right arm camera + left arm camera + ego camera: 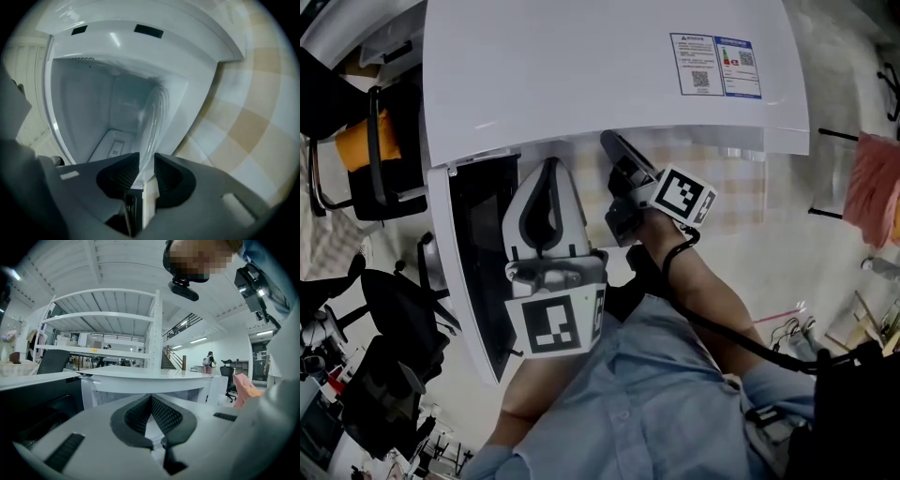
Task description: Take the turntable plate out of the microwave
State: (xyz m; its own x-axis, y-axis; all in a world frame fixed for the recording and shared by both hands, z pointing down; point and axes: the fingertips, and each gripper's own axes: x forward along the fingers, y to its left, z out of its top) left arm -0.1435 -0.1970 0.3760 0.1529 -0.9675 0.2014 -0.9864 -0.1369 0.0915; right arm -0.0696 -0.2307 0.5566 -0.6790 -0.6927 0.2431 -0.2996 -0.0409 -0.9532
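Note:
The white microwave (609,66) stands on a checked cloth with its dark-glass door (483,253) swung open to the left. My right gripper (614,145) reaches into the mouth of the cavity, rolled onto its side. In the right gripper view the clear glass turntable plate (153,117) is seen edge-on above the cavity floor. Its near rim lies in the narrow gap of the right gripper (146,161), whose pads sit close on either side without clearly pressing. My left gripper (550,164) hangs beside the open door. The left gripper (151,399) is shut with nothing in it.
The microwave's top overhangs the right gripper in the head view. Checked tablecloth (731,187) lies in front of and right of the oven. Dark chairs (375,159) stand to the left and a pink cloth (872,187) hangs at the right. Shelving (103,333) stands behind.

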